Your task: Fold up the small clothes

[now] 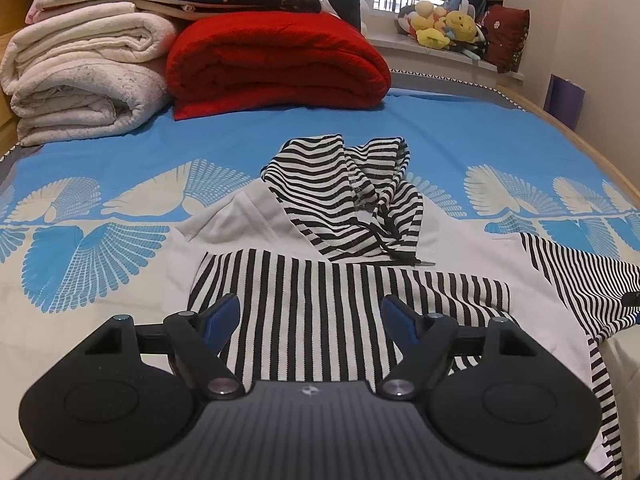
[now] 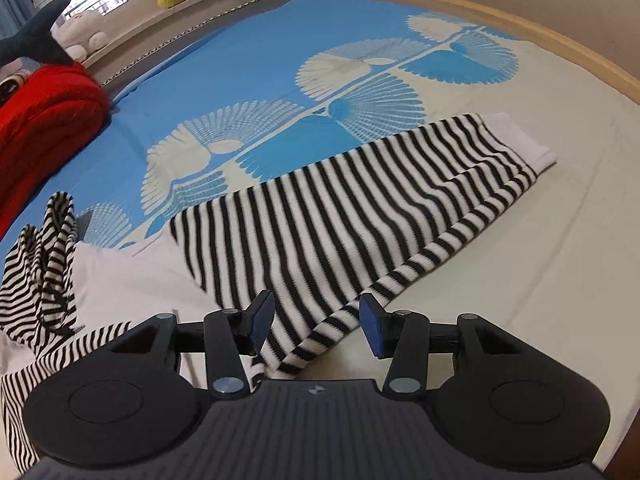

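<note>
A small black-and-white striped hoodie lies on the bed. In the left wrist view its striped hood point(image 1: 352, 196) is bunched up at the far side, and one striped sleeve point(image 1: 320, 312) is folded across the white body point(image 1: 240, 220). My left gripper point(image 1: 310, 320) is open and empty just above that folded sleeve. In the right wrist view the other sleeve point(image 2: 360, 208) stretches out flat to the right, ending in a white cuff point(image 2: 520, 140). My right gripper point(image 2: 316, 324) is open, its fingers astride the sleeve's near edge by the armpit.
The bedsheet point(image 1: 440, 128) is blue and cream with fan patterns. A folded red blanket point(image 1: 276, 64) and stacked cream blankets point(image 1: 80, 76) sit at the far left. Plush toys point(image 1: 444, 26) line the windowsill. The wooden bed edge point(image 2: 560, 44) curves along the right.
</note>
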Demonstrator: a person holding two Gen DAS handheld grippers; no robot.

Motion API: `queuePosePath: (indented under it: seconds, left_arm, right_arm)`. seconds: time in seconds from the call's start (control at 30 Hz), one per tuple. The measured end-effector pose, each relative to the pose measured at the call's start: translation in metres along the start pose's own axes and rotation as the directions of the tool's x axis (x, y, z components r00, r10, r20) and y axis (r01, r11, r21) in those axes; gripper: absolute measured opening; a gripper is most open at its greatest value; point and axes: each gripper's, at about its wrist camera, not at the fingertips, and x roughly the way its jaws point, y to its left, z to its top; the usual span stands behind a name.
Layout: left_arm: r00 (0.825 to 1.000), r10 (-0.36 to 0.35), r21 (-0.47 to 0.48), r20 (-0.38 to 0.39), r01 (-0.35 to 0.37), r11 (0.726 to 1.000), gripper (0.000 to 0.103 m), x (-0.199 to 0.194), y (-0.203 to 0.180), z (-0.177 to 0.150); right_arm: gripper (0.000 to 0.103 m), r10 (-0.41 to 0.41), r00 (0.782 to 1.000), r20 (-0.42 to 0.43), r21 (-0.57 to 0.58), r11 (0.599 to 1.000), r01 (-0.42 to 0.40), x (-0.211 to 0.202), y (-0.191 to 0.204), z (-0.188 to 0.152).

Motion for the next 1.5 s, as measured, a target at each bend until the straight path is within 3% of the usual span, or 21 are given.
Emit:
queuePosePath:
  seconds: [0.27, 0.37, 0.53, 0.73, 0.93, 1.07, 1.1, 1.2, 1.23, 1.3, 1.37, 1.43, 1.5]
  left_arm:
    - [1.000, -0.007, -0.028, -0.012, 0.007, 1.000, 0.082, 0.000, 0.008, 0.002]
    - [1.000, -0.009, -0.050, -0.024, 0.008, 0.999, 0.082, 0.003, 0.014, 0.003]
    - [0.999, -0.015, -0.068, -0.043, 0.012, 0.998, 0.082, 0.006, 0.017, 0.003]
    - [0.999, -0.008, -0.070, -0.047, 0.005, 0.998, 0.082, 0.008, 0.018, 0.002]
    - [0.999, -0.007, -0.065, -0.053, 0.004, 0.998, 0.082, 0.009, 0.020, 0.001]
    - [0.998, -0.007, -0.063, -0.057, 0.003, 0.998, 0.083, 0.010, 0.021, 0.000]
    - [0.998, -0.007, -0.063, -0.059, 0.003, 0.998, 0.083, 0.010, 0.021, 0.000]
    - [0.998, -0.005, -0.068, -0.061, 0.001, 0.998, 0.083, 0.010, 0.027, 0.000]
    - [0.998, -0.002, -0.073, -0.059, -0.002, 0.997, 0.083, 0.010, 0.030, 0.001]
    - [0.998, 0.003, -0.088, -0.059, -0.008, 0.996, 0.083, 0.010, 0.037, 0.002]
    - [0.998, 0.008, -0.116, -0.066, -0.016, 0.993, 0.083, 0.010, 0.047, 0.005]
    - [0.996, 0.023, -0.153, -0.080, -0.035, 0.988, 0.083, 0.009, 0.059, 0.007]
    - [0.995, 0.037, -0.194, -0.091, -0.054, 0.980, 0.083, 0.009, 0.074, 0.011]
  right_arm:
    - [0.049, 0.000, 1.000, 0.028, 0.075, 0.997, -0.002, 0.005, -0.029, 0.011]
    - [0.049, 0.009, 0.999, 0.050, 0.157, 0.988, -0.017, 0.005, -0.055, 0.024]
    - [0.049, -0.024, 0.995, 0.102, 0.297, 0.955, -0.007, 0.009, -0.112, 0.043]
    - [0.049, -0.045, 0.997, 0.060, 0.445, 0.896, 0.013, 0.044, -0.161, 0.043]
    - [0.049, -0.042, 0.994, 0.098, 0.547, 0.837, -0.018, 0.069, -0.185, 0.044]
    - [0.049, -0.044, 0.987, 0.158, 0.544, 0.838, -0.050, 0.079, -0.187, 0.049]
    - [0.046, -0.045, 0.985, 0.168, 0.538, 0.841, -0.054, 0.081, -0.187, 0.049]
    - [0.011, -0.074, 0.980, 0.183, 0.526, 0.850, -0.034, 0.086, -0.186, 0.048]
    - [0.007, -0.089, 0.978, 0.189, 0.541, 0.841, -0.028, 0.087, -0.187, 0.047]
    - [0.005, -0.136, 0.969, 0.206, 0.549, 0.836, 0.000, 0.082, -0.184, 0.048]
    - [0.005, -0.209, 0.945, 0.253, 0.481, 0.874, 0.064, 0.067, -0.161, 0.056]
    - [0.005, -0.236, 0.902, 0.362, 0.340, 0.934, 0.108, 0.042, -0.118, 0.066]
    - [0.005, -0.188, 0.855, 0.483, 0.168, 0.978, 0.120, 0.011, -0.061, 0.068]
